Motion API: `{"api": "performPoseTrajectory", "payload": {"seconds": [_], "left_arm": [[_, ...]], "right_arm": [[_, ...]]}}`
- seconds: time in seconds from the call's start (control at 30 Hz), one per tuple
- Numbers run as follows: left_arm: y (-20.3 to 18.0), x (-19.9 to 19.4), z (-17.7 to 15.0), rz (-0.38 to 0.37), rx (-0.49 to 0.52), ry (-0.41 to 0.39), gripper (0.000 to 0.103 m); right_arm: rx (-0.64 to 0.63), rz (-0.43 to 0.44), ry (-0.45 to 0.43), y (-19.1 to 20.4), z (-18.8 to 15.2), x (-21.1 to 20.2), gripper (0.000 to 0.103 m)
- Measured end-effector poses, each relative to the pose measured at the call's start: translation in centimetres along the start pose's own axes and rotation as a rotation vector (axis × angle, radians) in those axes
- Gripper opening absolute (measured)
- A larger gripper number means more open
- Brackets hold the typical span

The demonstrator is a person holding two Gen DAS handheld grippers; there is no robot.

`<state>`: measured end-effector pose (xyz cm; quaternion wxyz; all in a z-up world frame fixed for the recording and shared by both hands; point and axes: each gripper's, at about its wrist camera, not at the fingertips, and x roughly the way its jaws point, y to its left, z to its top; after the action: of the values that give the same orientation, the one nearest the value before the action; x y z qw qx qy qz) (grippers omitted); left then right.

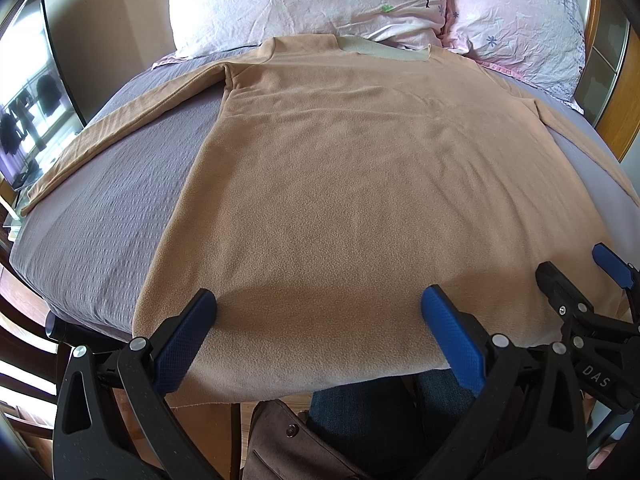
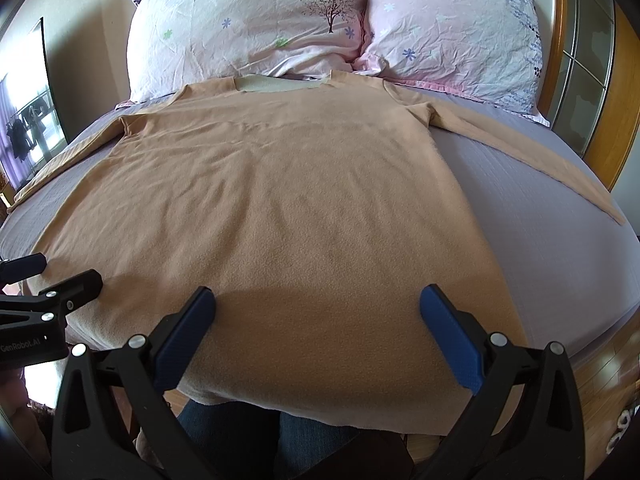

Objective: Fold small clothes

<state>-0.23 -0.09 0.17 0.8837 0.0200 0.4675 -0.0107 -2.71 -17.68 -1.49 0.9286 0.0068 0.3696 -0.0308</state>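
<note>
A tan long-sleeved fleece top (image 1: 340,184) lies flat on the bed, collar toward the pillows, sleeves spread out to both sides, hem hanging over the near edge. It also fills the right wrist view (image 2: 288,208). My left gripper (image 1: 318,312) is open just above the hem, left of middle, holding nothing. My right gripper (image 2: 318,312) is open above the hem toward the right, holding nothing. The right gripper also shows at the right edge of the left wrist view (image 1: 576,276). The left gripper shows at the left edge of the right wrist view (image 2: 52,276).
The bed has a grey-purple sheet (image 1: 100,216). Two pink flowered pillows (image 2: 256,28) lie at the head. A wooden headboard (image 2: 616,120) stands at the right, a dark screen (image 1: 28,92) at the left. The person's jeans (image 1: 360,416) are below the near edge.
</note>
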Motion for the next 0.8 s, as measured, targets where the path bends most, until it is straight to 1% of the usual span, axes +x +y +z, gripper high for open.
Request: {"api": "performPoseTrajectory", "payload": {"seconds": [0.17, 0.3, 0.37, 0.4, 0.43, 0.47, 0.53, 0.57, 0.6, 0.63, 0.67, 0.7, 0.73, 0.8], "left_arm": [[0.0, -0.1, 0.1, 0.0, 0.0, -0.002, 0.102], [0.0, -0.5, 0.2, 0.002, 0.002, -0.031, 0.102], [0.0, -0.6, -0.1, 0.004, 0.001, -0.067, 0.102], [-0.1, -0.8, -0.4, 0.006, 0.002, -0.102, 0.102], [-0.1, -0.8, -0.7, 0.006, 0.002, -0.128, 0.102], [0.0, -0.9, -1.0, 0.003, 0.006, -0.169, 0.102], [0.0, -0.9, -1.3, -0.006, 0.017, -0.21, 0.102], [0.2, -0.9, -1.3, -0.016, 0.018, -0.217, 0.102], [0.6, -0.9, -0.9, -0.045, 0.009, -0.226, 0.102], [0.9, -1.1, -0.8, -0.073, -0.001, -0.239, 0.102], [1.5, -1.3, -0.6, -0.114, -0.019, -0.262, 0.102], [2.3, -1.7, -0.1, -0.16, -0.051, -0.308, 0.102], [3.0, -2.1, 0.3, -0.184, -0.079, -0.354, 0.102], [4.0, -2.6, 1.1, -0.207, -0.12, -0.432, 0.102]], "right_arm": [[-0.001, 0.002, -0.009, -0.1, 0.0, 0.0, 0.101], [-0.015, 0.02, -0.053, -0.4, -0.4, -0.1, 0.101], [-0.054, 0.061, -0.11, -0.6, -1.0, -0.3, 0.101], [-0.077, 0.107, -0.135, -1.2, -1.0, -0.4, 0.101], [-0.06, 0.14, -0.151, -2.7, -0.4, -0.6, 0.101], [-0.026, 0.128, -0.166, -4.0, 0.1, -0.9, 0.101], [0.143, 0.064, -0.222, -9.7, 2.6, -2.1, 0.101], [0.233, 0.046, -0.23, -12.6, 3.6, -2.4, 0.099], [0.344, 0.031, -0.231, -16.2, 4.7, -2.6, 0.095], [0.423, 0.023, -0.225, -18.8, 5.4, -2.6, 0.083], [0.569, -0.006, -0.198, -23.6, 6.3, -2.1, 0.066], [0.64, -0.028, -0.178, -25.9, 6.5, -1.7, 0.058], [0.793, -0.063, -0.138, -30.3, 6.6, -1.0, 0.047], [0.976, -0.112, -0.091, -35.4, 6.1, 0.0, 0.045]]}}
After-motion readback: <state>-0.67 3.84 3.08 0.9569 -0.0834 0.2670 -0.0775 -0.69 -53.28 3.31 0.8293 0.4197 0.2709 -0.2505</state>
